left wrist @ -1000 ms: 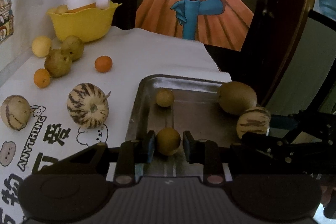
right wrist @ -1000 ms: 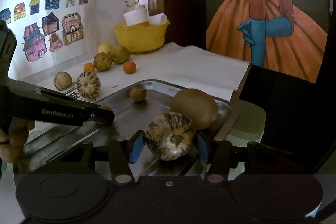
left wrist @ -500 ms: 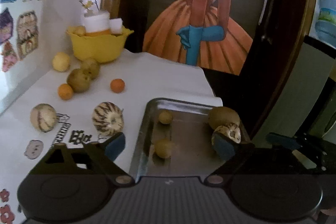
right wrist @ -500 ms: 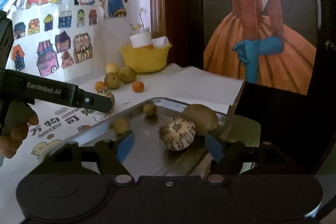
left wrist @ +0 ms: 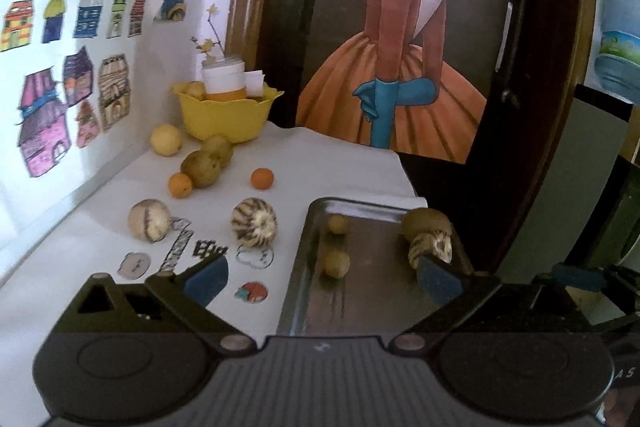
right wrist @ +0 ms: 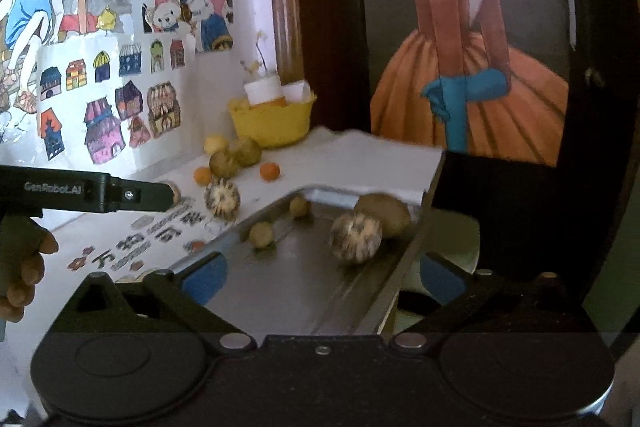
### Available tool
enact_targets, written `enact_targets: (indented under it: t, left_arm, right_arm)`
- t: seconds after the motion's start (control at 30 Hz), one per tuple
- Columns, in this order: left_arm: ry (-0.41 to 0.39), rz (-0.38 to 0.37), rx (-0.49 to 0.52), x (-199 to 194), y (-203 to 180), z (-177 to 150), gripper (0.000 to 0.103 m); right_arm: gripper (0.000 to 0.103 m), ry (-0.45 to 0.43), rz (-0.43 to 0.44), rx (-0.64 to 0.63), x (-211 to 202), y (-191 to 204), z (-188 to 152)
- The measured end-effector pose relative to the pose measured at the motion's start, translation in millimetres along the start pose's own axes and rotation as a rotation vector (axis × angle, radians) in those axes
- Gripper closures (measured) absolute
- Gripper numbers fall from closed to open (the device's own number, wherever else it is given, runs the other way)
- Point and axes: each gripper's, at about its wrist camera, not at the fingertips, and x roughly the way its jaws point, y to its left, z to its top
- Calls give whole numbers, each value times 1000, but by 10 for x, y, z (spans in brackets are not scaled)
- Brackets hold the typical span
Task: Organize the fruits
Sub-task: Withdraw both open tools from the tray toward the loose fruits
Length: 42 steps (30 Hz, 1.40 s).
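A metal tray [left wrist: 372,291] [right wrist: 304,287] holds two small brown fruits [left wrist: 337,263] [right wrist: 261,235], a striped melon [left wrist: 432,247] [right wrist: 356,237] and a large brown fruit [left wrist: 424,221] [right wrist: 386,213]. My left gripper [left wrist: 322,279] is open and empty, raised above the tray's near end. My right gripper [right wrist: 320,279] is open and empty, back from the tray. On the white cloth lie two striped melons [left wrist: 254,223] [left wrist: 149,221], two oranges [left wrist: 262,179], two brown fruits [left wrist: 200,169] and a yellow fruit [left wrist: 166,139].
A yellow bowl [left wrist: 228,115] with a white jar stands at the table's back by the sticker-covered wall. The table's right edge drops off beside the tray. A dark door with a painted figure stands behind. The left gripper's body [right wrist: 80,191] shows in the right wrist view.
Both grippers let go of their fruit in the tray, opened wide and pulled up and back. The small brown fruit and the striped melon now rest in the tray.
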Motion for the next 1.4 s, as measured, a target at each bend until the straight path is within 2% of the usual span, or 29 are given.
enact_targets:
  t: [0.2,0.33,0.5,0.63,0.77,0.9,1.03,1.23,1.4]
  left_arm:
    - [36,7,6,-259,72,-194,1]
    - [95,-25,-8,-394,132,-368,1]
    - [126,-14,-18,-552,208,-509,1]
    - [133,-18,-5,-698,271,-556,1]
    - [143,-9,26,-825,326,-576,1]
    - [169,15,33,-884,433,-577,1]
    - [198,57,3,-888,631,-570,1]
    - [208,126,-77,-871,1004,-526,1]
    - [194,199,-145,-806,1247,-446,1]
  right_arm:
    - [1,112,66,122,-243,138,-219]
    - [1,142,54,174,-403,241,-350]
    - [1,195,68,196,-469,321,-419]
    - [1,270,77,138,-437,462,-421]
    - [1,280,109,104,-447,598,-403]
    - [1,318,173,99,-369,698,-332]
    - [1,374,236,25,-211,855,-206]
    - [1,361,284,-91,-32,1067,54]
    - [1,320,294,-250,129,1229,266]
